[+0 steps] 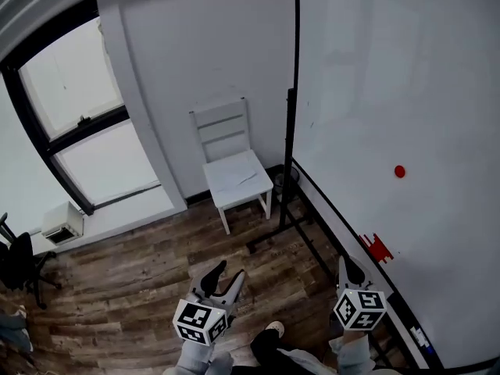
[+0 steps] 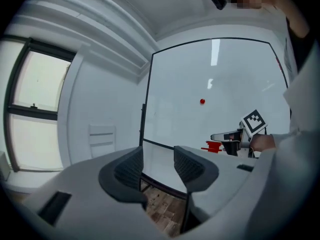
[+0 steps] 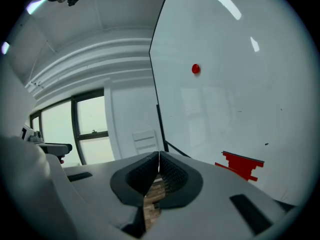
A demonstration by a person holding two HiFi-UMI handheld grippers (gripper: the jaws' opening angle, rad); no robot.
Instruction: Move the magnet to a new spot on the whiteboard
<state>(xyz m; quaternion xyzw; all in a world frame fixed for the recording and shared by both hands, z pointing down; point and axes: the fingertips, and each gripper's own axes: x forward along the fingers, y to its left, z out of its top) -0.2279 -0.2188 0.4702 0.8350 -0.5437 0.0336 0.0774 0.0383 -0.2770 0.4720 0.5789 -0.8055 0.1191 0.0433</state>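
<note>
Left tool [image 1: 226,275] is held released, right tool [image 1: 348,266] clenched empty; magnet [image 1: 400,171], at one o'clock from it on whiteboard [image 1: 375,84], is judged untouched.

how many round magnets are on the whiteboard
1. The red magnet sits on the whiteboard, above the red object at its lower edge. More may lie outside the frame.

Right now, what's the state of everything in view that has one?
magnet: stuck on the whiteboard, no gripper touching it
whiteboard: upright on its stand, mostly blank
left gripper: jaws apart, nothing between them
right gripper: jaws together, holding nothing
red object: at the whiteboard's lower edge, untouched
chair: upright, against the wall
</note>
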